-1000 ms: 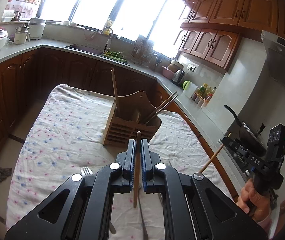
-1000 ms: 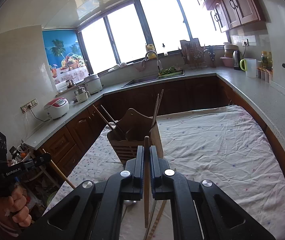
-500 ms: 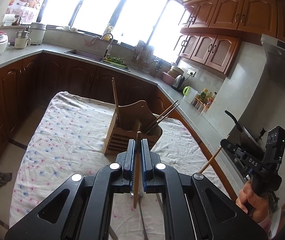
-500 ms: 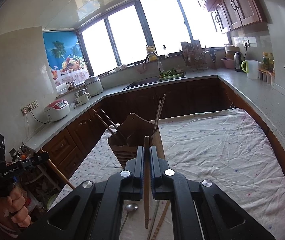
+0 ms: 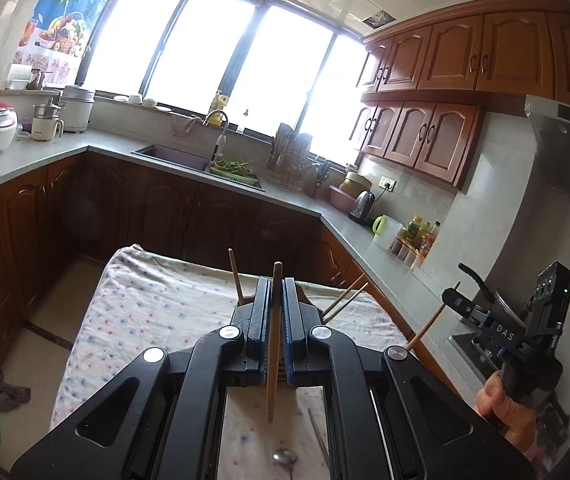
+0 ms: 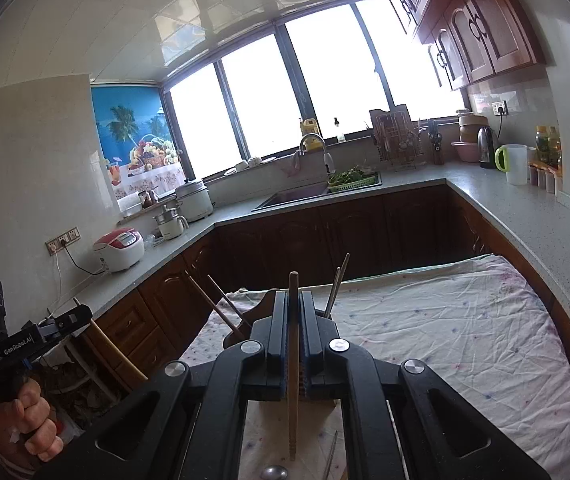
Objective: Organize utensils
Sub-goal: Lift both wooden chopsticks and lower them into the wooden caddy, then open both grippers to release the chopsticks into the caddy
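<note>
Left wrist view: the left gripper (image 5: 276,312) pinches an upright chopstick (image 5: 273,356) above the clothed table (image 5: 157,304), a spoon (image 5: 285,458) at 6 o'clock. Right wrist view: the right gripper (image 6: 293,332) pinches another stick (image 6: 293,380), holder (image 6: 261,308) at 11 o'clock.

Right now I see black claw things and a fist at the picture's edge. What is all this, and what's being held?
There is no robot here. A person holds a handheld gripper in each hand, and each carries a wide-angle camera looking out along its jaws. One picture comes from the left gripper, the other from the right gripper. Each view also catches the other hand at its edge, for example the left hand. Both jaws are shut, each on one wooden chopstick: the left chopstick and the right chopstick. Below is a table with a flowered cloth, a wooden utensil holder already holding chopsticks, and a spoon lying loose.
</note>
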The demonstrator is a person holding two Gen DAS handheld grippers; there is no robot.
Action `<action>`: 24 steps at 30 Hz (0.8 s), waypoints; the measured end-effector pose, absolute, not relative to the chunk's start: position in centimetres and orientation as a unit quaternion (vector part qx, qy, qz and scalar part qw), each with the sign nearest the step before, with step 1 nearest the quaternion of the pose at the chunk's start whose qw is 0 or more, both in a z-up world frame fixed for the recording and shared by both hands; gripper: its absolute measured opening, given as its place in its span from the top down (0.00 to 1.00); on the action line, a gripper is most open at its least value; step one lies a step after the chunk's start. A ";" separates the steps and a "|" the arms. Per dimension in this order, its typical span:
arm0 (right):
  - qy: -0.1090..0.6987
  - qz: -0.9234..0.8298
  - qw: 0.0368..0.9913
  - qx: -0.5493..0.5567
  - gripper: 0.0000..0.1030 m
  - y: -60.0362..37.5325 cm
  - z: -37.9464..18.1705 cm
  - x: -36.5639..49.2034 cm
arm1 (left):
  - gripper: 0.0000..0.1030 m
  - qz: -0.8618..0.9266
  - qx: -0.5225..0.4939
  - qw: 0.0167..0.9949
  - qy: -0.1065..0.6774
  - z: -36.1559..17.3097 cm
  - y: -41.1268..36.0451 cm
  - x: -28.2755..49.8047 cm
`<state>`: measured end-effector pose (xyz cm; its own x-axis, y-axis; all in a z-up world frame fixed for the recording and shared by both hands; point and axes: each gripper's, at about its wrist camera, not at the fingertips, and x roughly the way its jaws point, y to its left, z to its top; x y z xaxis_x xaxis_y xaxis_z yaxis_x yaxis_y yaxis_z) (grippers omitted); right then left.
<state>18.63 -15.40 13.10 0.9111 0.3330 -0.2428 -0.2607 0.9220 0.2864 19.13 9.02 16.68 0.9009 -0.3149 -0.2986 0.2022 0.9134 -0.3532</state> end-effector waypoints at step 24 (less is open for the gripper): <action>0.085 0.110 0.980 0.141 0.95 -14.8 14.2 27.3 | 0.96 -0.086 -0.192 0.969 0.128 16.5 9.9 29.8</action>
<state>27.28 -14.85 14.24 0.9615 0.2389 -0.1355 -0.1909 0.9360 0.2957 29.75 9.94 16.54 0.9525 -0.2160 -0.2149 0.1176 0.9112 -0.3948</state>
